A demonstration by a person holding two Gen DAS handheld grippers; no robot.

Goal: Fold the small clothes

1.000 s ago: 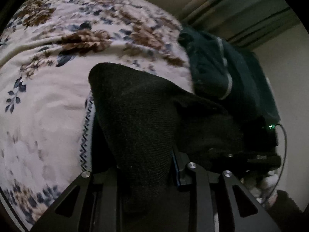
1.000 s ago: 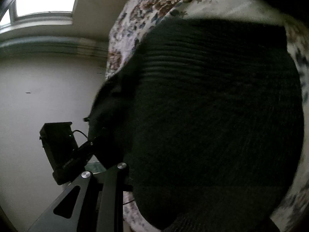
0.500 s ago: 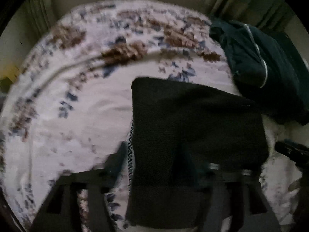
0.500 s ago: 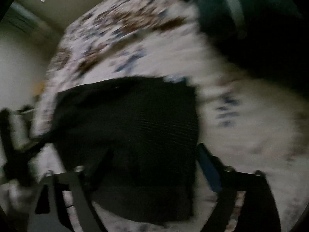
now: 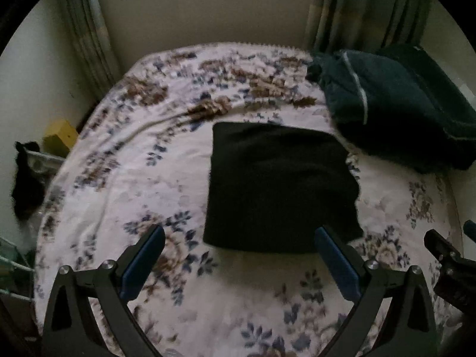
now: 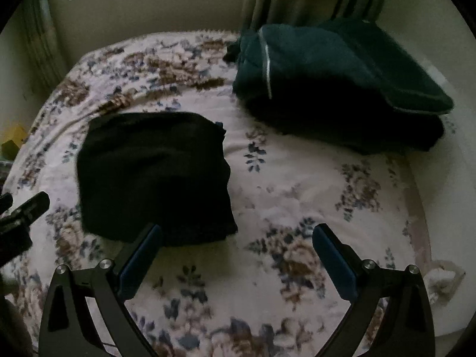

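Observation:
A black knit garment (image 5: pixel 279 187) lies folded into a flat rectangle on the floral bed cover (image 5: pixel 119 178). My left gripper (image 5: pixel 239 233) hovers above its near edge, jaws opening wide, blue pads (image 5: pixel 142 264) bare and nothing between them. In the right wrist view the same black garment (image 6: pixel 154 175) sits left of centre. My right gripper (image 6: pixel 237 229) hangs over the cover (image 6: pixel 297 184) just past the garment's near right corner, its jaws also opening and holding nothing. Each gripper shows at the other view's edge: the right gripper (image 5: pixel 446 258) and the left gripper (image 6: pixel 20 214).
A folded dark green pile (image 5: pixel 386 107) with a pale stripe lies at the bed's far right, also as the green pile (image 6: pixel 327 83). Curtains (image 5: pixel 357 9) and a window wall stand behind. A yellow box (image 5: pixel 58 136) sits off the bed's left. A white crumpled cloth (image 6: pixel 443 279) lies near right.
Both grippers let go of the black garment, opened wide and pulled up and back. The garment, held up before, now lies folded flat on the bed.

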